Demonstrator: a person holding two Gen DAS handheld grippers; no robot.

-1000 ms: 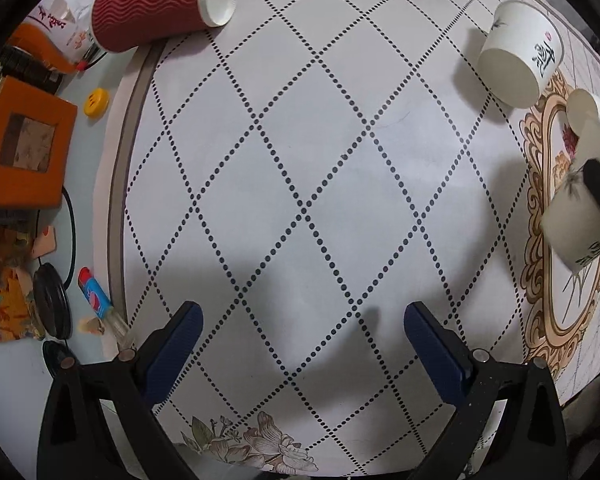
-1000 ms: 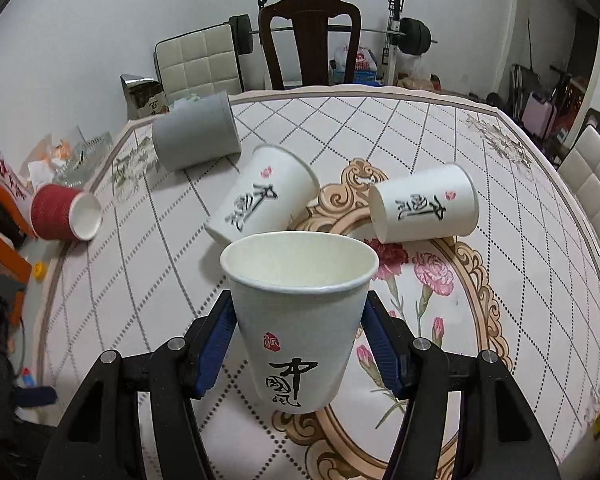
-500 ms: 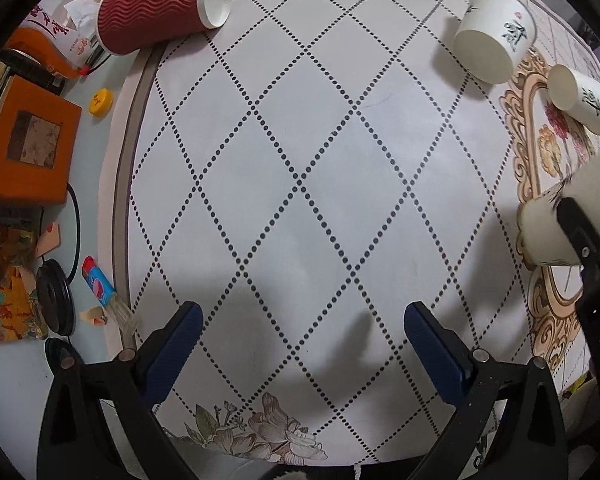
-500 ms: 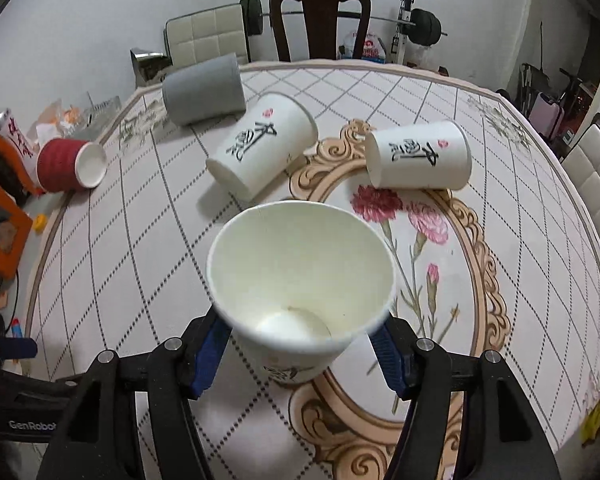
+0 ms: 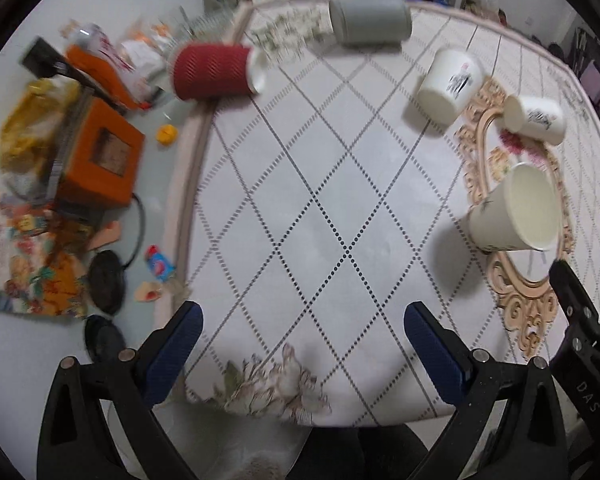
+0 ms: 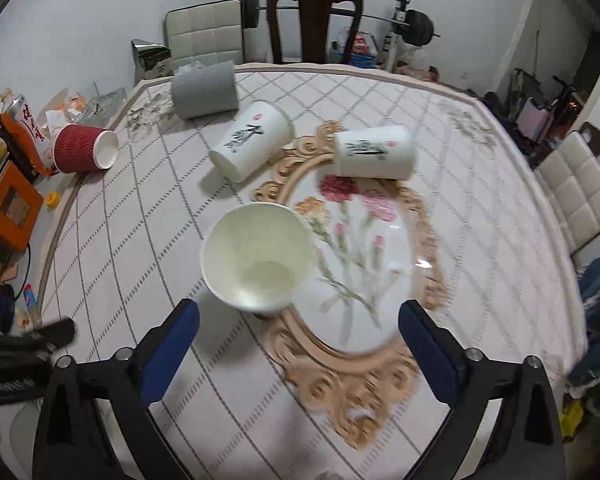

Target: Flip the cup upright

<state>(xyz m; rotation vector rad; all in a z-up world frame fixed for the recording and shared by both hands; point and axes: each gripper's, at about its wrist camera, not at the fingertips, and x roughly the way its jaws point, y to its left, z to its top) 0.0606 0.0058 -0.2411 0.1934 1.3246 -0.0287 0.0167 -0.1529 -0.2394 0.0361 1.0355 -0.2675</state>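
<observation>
A: Entry, cup position. The plain white paper cup stands upright, mouth up, on the tabletop, at the left edge of the beige scroll-framed flower medallion. Its inside looks empty.

B: Confirmed from the left wrist view: same white paper cup, base down on the diamond-patterned cloth.

A: Right tool: blue pads spread wide, nothing between them. The cup sits just ahead of the left pad, apart from both.

B: Left tool: also spread wide, holding nothing, over the near edge of the tabletop. A black part of the right tool shows at the right edge of this view.

A: Other cups, all lying on their sides. White cup with black brush lettering beyond the upright one; second lettered white cup at the top of the medallion.

B: Grey sleeved cup toward the far edge. Red ribbed cup at the left rim of the cloth.

A: Off the cloth to the left: orange box, small yellow cap. Left wrist view is motion-blurred there.
</observation>
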